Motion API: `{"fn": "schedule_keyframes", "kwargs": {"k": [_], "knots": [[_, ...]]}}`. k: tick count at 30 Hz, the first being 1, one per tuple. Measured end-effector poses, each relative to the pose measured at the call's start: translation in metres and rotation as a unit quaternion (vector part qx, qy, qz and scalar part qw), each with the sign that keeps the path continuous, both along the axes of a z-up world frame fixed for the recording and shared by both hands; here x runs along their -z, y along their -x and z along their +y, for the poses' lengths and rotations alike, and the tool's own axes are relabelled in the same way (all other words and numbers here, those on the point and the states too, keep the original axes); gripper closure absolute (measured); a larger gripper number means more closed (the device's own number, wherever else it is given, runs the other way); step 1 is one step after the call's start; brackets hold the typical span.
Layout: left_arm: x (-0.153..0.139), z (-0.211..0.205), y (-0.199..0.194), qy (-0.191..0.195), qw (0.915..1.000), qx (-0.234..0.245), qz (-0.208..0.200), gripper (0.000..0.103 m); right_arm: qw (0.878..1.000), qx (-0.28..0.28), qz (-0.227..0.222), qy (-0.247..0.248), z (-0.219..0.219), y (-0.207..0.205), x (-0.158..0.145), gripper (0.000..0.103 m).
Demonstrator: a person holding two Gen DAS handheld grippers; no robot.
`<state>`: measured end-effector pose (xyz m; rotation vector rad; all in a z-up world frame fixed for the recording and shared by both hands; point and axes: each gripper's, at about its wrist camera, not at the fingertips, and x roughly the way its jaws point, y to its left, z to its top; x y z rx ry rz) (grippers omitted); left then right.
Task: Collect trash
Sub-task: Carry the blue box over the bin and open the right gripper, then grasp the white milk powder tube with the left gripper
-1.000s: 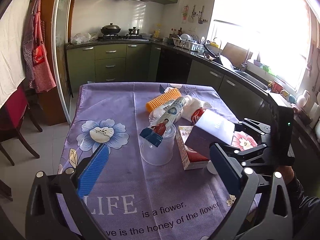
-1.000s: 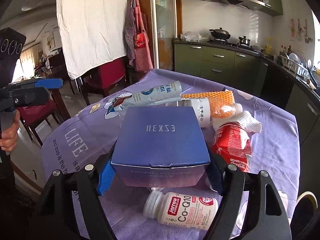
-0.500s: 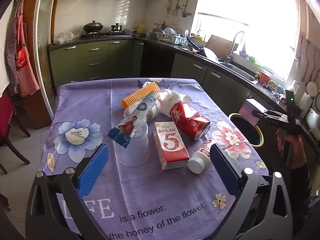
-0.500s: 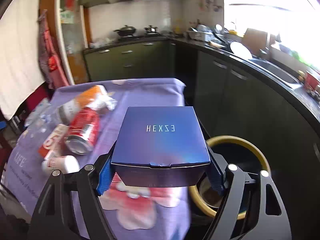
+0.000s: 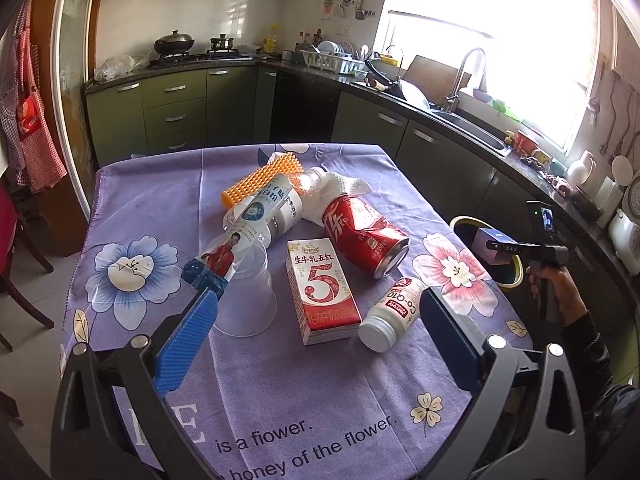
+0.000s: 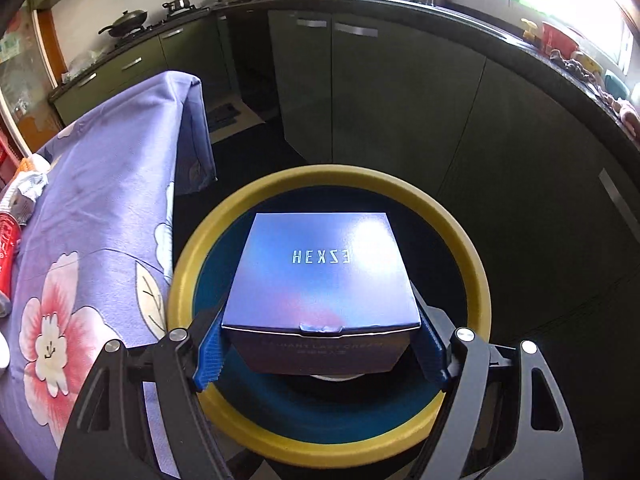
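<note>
My right gripper (image 6: pixel 320 348) is shut on a dark blue HEXZE box (image 6: pixel 320 272) and holds it over the mouth of a yellow-rimmed bin (image 6: pixel 476 264) beside the table. In the left wrist view the box (image 5: pixel 486 242) hangs over the bin (image 5: pixel 516 276) at the right. My left gripper (image 5: pixel 316 340) is open and empty above the near table edge. Ahead of it lie a red milk carton (image 5: pixel 322 290), a white Co-Q10 bottle (image 5: pixel 394 308), a crushed red can (image 5: pixel 364 232), an upturned clear cup (image 5: pixel 246 292), plastic bottles (image 5: pixel 260 216) and an orange brush (image 5: pixel 260 180).
The table wears a purple flowered cloth (image 5: pixel 132 264); its edge (image 6: pixel 100 216) lies just left of the bin. Dark green cabinets (image 6: pixel 400 100) stand behind the bin. A white wrapper (image 5: pixel 344 186) lies at the far side. A red chair (image 5: pixel 12 240) stands at the left.
My right gripper has carried the blue box off the table, swung right and now holds it directly over the bin. My left gripper has stayed open and moved slightly closer to the table.
</note>
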<state>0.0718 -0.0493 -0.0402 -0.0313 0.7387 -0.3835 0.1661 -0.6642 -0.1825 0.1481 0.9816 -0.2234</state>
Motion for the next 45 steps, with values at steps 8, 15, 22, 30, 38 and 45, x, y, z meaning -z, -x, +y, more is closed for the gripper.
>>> {"fn": "schedule_keyframes", "kwargs": {"k": [8, 15, 22, 30, 38, 45], "knots": [[0.005, -0.008, -0.004, -0.005, 0.9999, 0.009, 0.009, 0.007, 1.000, 0.009, 0.024, -0.007, -0.008, -0.013, 0.019, 0.026], [0.011, -0.009, -0.011, -0.009, 0.9997, 0.011, 0.019, 0.007, 1.000, 0.015, 0.001, -0.012, 0.000, -0.007, 0.004, 0.021], [0.014, -0.004, -0.019, -0.015, 0.9995, 0.014, 0.024, 0.007, 0.999, -0.009, -0.036, -0.012, 0.032, 0.027, -0.023, 0.020], [-0.004, -0.004, -0.045, -0.070, 0.9970, 0.032, 0.001, 0.007, 0.998, -0.039, -0.057, -0.014, 0.074, 0.048, -0.040, 0.020], [0.008, 0.003, -0.101, -0.064, 0.9932, 0.077, 0.059, 0.007, 0.997, -0.058, -0.056, -0.012, 0.104, 0.046, -0.041, 0.020], [0.023, -0.002, -0.127, -0.085, 0.9852, 0.107, 0.104, 0.024, 0.997, -0.057, -0.056, -0.017, 0.106, 0.042, -0.037, 0.020]]}}
